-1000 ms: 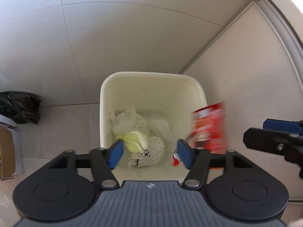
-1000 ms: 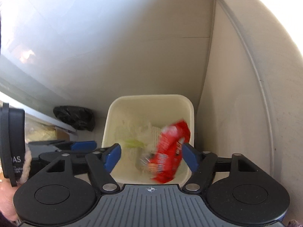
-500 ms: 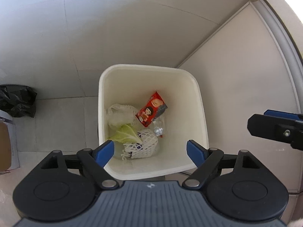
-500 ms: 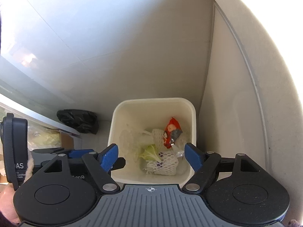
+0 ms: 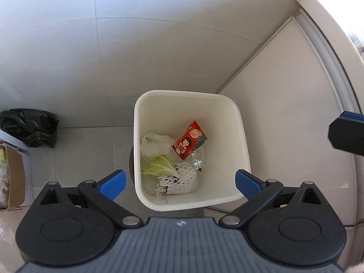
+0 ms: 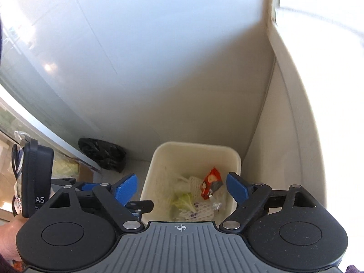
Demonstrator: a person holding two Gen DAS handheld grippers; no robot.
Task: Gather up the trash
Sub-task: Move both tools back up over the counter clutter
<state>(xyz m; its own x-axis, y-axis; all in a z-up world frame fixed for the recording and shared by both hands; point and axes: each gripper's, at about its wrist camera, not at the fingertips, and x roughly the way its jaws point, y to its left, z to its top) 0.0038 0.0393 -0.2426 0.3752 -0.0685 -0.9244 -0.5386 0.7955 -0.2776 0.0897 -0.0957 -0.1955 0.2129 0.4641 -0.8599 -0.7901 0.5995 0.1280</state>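
Observation:
A cream trash bin [image 5: 243, 136] stands on the tiled floor in a corner, also in the right wrist view [image 6: 157, 157]. Inside lie a red snack wrapper [image 5: 188, 142] [image 6: 210, 183], a white plastic bag [image 5: 151, 143], a green leaf [image 5: 159, 168], white foam netting [image 5: 179, 180] and a small foil scrap [image 5: 197, 163]. My left gripper [image 5: 179, 180] is open and empty, held above the bin. My right gripper [image 6: 182, 188] is open and empty, also above the bin; its finger shows at the left view's right edge [image 5: 345, 134].
A black plastic bag [image 5: 29, 127] lies on the floor left of the bin. A cardboard box [image 5: 13, 175] sits at the far left. A beige cabinet panel [image 5: 295, 113] runs along the bin's right side. White wall tiles rise behind.
The red wrapper fell from between my right gripper's fingers into the bin and now rests there. Both grippers have risen away from the bin, and the left one has opened wider.

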